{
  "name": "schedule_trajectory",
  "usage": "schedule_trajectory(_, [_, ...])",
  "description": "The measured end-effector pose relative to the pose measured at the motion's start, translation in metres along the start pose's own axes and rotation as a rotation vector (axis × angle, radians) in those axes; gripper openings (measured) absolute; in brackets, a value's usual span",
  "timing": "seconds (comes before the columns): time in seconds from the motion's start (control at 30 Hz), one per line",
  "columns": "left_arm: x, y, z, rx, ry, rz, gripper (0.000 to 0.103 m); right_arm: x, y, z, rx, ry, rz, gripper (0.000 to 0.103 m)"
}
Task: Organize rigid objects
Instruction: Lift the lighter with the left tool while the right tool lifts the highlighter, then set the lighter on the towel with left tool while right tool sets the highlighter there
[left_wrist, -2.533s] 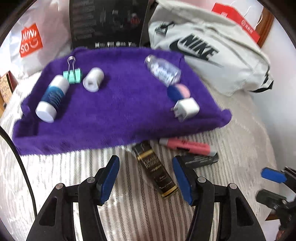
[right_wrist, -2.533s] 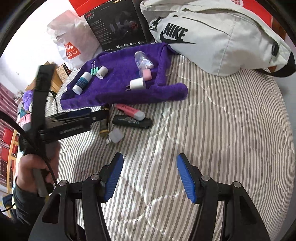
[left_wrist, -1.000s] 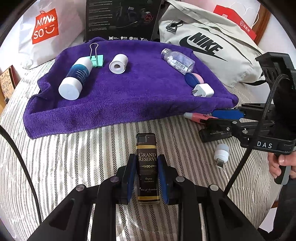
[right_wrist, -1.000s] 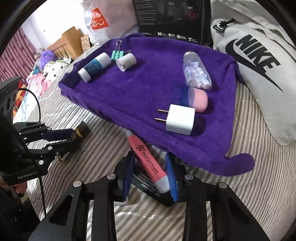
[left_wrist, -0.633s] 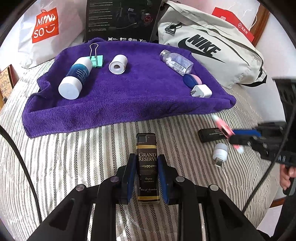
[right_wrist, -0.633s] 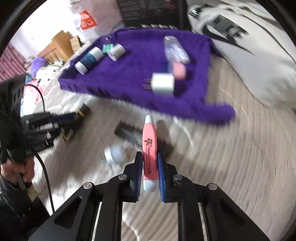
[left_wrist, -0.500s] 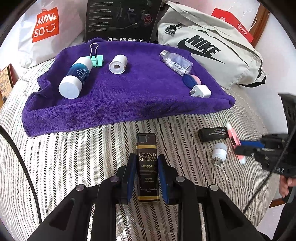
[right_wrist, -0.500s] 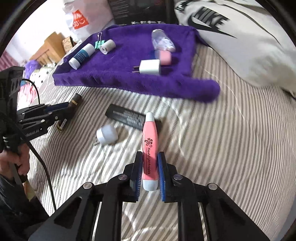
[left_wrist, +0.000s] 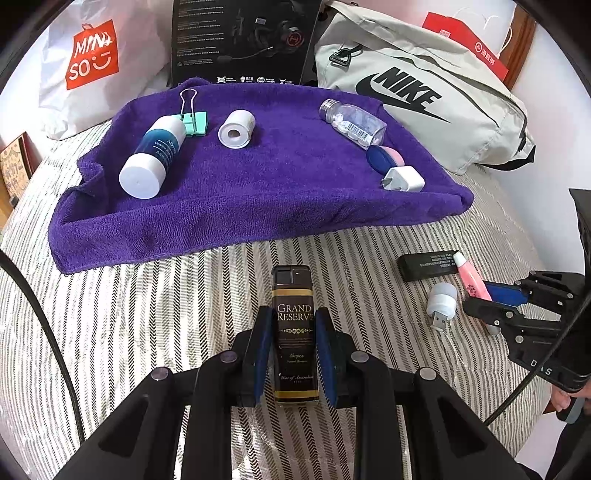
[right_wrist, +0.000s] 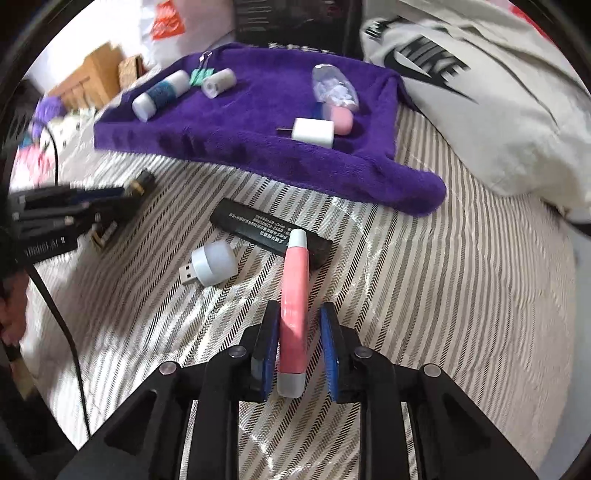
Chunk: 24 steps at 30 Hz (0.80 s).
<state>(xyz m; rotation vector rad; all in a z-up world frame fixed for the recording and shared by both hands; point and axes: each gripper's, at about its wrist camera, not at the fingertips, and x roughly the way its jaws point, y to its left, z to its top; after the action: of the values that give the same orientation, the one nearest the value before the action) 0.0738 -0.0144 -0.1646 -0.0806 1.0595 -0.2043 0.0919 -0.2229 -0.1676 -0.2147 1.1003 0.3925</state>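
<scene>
My left gripper (left_wrist: 294, 325) is shut on a black-and-gold "Grand Reserve" lighter (left_wrist: 294, 314), held just above the striped bed in front of the purple towel (left_wrist: 258, 192). My right gripper (right_wrist: 298, 332) has its jaws slightly apart around a pink pen (right_wrist: 293, 295), with a thin gap at the right pad. The pen tilts, and its white tip rests on a black stick (right_wrist: 258, 225). A white USB light (right_wrist: 214, 262) lies just left of it. On the towel are a tube (left_wrist: 151, 158), binder clip (left_wrist: 194, 120), tape roll (left_wrist: 236, 129), pill bottle (left_wrist: 352, 122) and charger (left_wrist: 404, 179).
A grey Nike bag (left_wrist: 424, 92) lies behind the towel's right end. A black box (left_wrist: 243, 37) and a white Miniso bag (left_wrist: 92, 55) stand at the back. A black cable (left_wrist: 37, 314) crosses the bed on the left. The bed edge is close on the right.
The right gripper came down and forward with the pink pen, set its tip on the black stick and loosened its jaws. The left gripper kept still, holding the lighter.
</scene>
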Motion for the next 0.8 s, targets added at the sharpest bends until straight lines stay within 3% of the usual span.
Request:
schedule_trajectory(0.07, [0.0,-0.001,0.0,0.003,0.002,0.003,0.024,0.001,-0.005,0.003,0.027,0.006,0.022,0.02])
schedule_trajectory(0.1, [0.0,-0.001,0.001,0.003,0.002,0.004,0.024,-0.001,-0.008,0.003,0.054,0.014,0.036,0.012])
schedule_trajectory(0.2, [-0.001,0.001,0.0,-0.014,-0.001,-0.003,0.023,-0.003,-0.011,0.004,0.095,0.005,0.093,0.012])
schedule_trajectory(0.57, [-0.005,0.015,-0.001,-0.047,-0.005,-0.046,0.023,0.001,-0.005,0.006,0.07,0.023,0.081,0.012])
schedule_trajectory(0.8, [-0.022,0.02,0.006,-0.051,-0.032,-0.055,0.023,-0.006,-0.01,0.013,0.086,0.01,0.117,0.012])
